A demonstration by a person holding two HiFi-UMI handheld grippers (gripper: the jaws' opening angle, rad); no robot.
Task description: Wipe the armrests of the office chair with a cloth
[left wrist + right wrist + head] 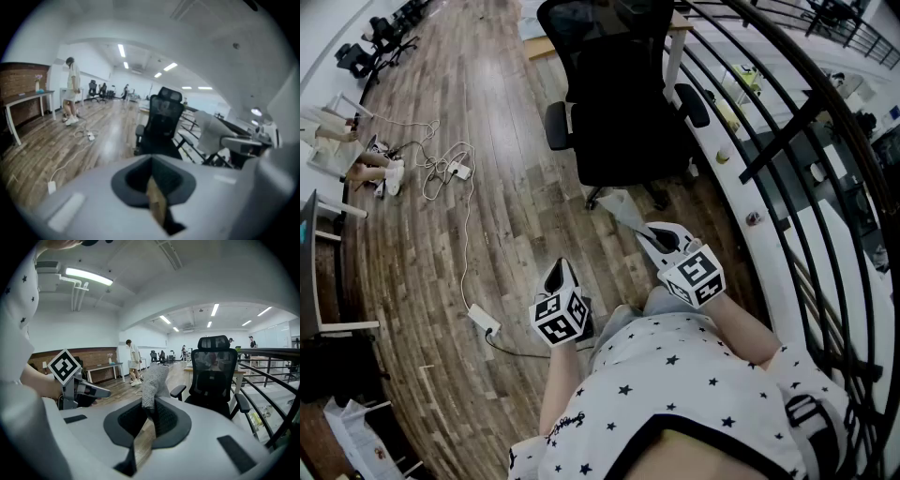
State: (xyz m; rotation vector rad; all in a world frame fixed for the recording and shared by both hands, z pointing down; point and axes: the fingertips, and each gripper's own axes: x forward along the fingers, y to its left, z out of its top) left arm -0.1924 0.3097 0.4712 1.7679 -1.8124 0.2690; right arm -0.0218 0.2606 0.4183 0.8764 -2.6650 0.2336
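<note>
The black office chair [623, 103] stands on the wood floor ahead of me, its back toward me, with padded armrests at the left [557, 125] and right [692, 104]. My right gripper [651, 236] is shut on a grey cloth [624, 208] that sticks up from its jaws; in the right gripper view the cloth [153, 379] rises in front of the chair [214, 376]. My left gripper [562, 269] hangs beside it, lower left, jaws closed to a thin slit with nothing between them. Both are well short of the chair [161, 126].
A curved black railing [787, 141] runs along the right. White cables and a power strip [456, 171] trail over the floor at left, with an adapter [483, 321] near my left gripper. A person [71, 91] stands by a table [28, 101] far left. A desk [542, 45] is behind the chair.
</note>
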